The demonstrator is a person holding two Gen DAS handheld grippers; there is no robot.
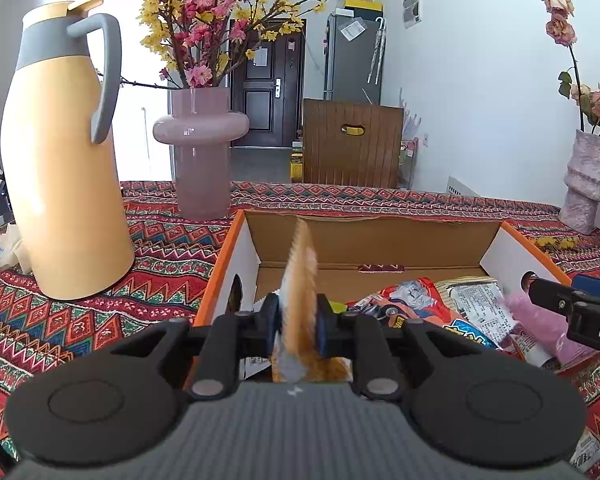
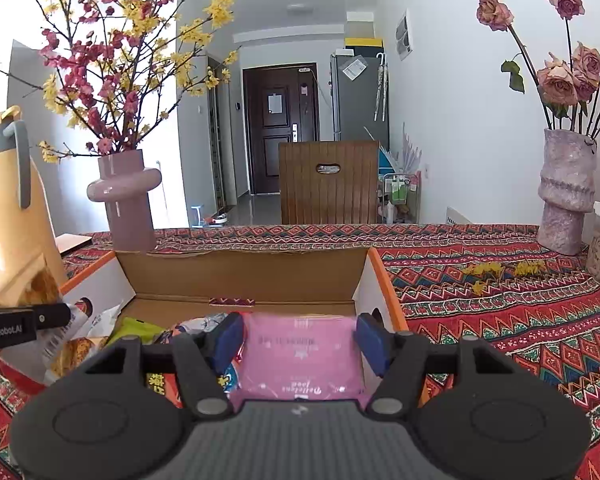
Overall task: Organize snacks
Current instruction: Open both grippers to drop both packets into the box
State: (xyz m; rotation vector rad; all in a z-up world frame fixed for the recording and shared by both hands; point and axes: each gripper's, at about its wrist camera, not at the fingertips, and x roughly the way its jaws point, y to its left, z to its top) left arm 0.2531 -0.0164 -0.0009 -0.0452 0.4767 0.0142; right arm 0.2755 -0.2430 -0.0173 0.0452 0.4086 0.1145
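Observation:
An orange-rimmed cardboard box (image 1: 380, 236) stands open on the patterned cloth. My left gripper (image 1: 298, 320) hangs over the box's near left part. An orange-and-white snack packet (image 1: 300, 280) stands edge-on between its blue pads. The packet is blurred while the pads are sharp, so it is loose in slightly open jaws. My right gripper (image 2: 300, 340) is over the right half of the box (image 2: 240, 276). A flat pink packet (image 2: 300, 364) lies between its pads, which stand just at its sides. Red (image 1: 412, 304) and green (image 2: 136, 330) packets lie in the box.
A tall yellow thermos jug (image 1: 64, 160) and a smooth pink vase (image 1: 202, 152) of blossom branches stand left of the box. A rough pink vase (image 2: 564, 196) with roses stands at the far right. A wooden chair back (image 1: 352, 144) rises behind the table.

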